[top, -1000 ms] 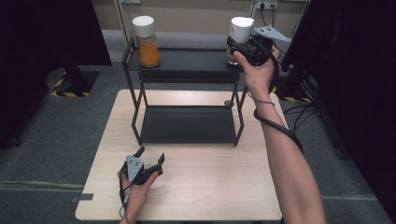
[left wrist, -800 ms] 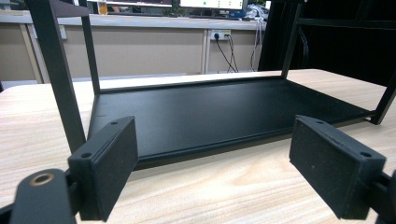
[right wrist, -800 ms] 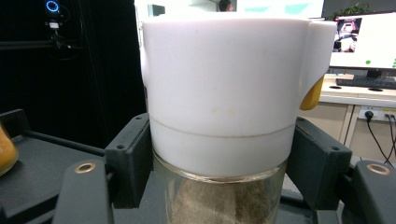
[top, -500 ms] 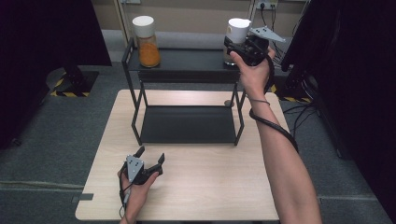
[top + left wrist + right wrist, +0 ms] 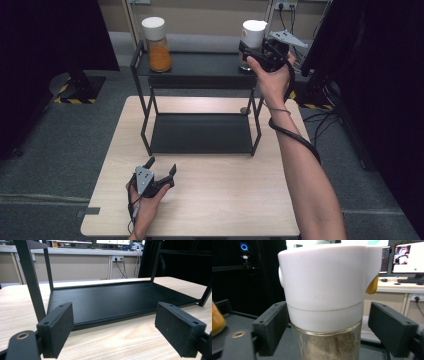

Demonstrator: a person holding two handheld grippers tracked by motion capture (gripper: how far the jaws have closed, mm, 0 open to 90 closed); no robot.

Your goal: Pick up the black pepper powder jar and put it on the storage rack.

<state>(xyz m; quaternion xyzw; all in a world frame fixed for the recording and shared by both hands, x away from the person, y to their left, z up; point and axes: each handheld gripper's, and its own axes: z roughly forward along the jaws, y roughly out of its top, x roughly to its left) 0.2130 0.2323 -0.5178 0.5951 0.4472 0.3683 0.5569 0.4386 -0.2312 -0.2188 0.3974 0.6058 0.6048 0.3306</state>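
right tongs point(image 5: 248, 52) up at the right end of the black shelf rack's point(image 5: 200, 75) top tier, jaws just opened and standing apart, one on either side of the white-lidded jar point(image 5: 253, 37) with a visible gap at each pad, so no clamp on it. jar point(image 5: 325, 302) seen close in the right gripper view: upright between the two black pads, white cap with a small yellow tab on its side, clear glass below with brownish powder inside, base resting on the dark top shelf. pads level with the lower edge of the cap, near the glass but not pressing it. far to the left of these tongs, at the other end of the same tier, a second jar point(image 5: 156, 44) with a white lid and orange contents, upright, well apart from the first. left tongs point(image 5: 161, 167) low on the pale wooden counter point(image 5: 225, 200), in the person's left hand, jaws wide apart with nothing between them. just ahead of these tongs in the left gripper view, the rack's lower shelf point(image 5: 120, 300), a flat black tray bare of things, with a thin black upright post point(image 5: 30, 277) near the left pad. grey three-cornered plate point(image 5: 285, 38) on top of the right tongs, cable looped down along the right forearm.
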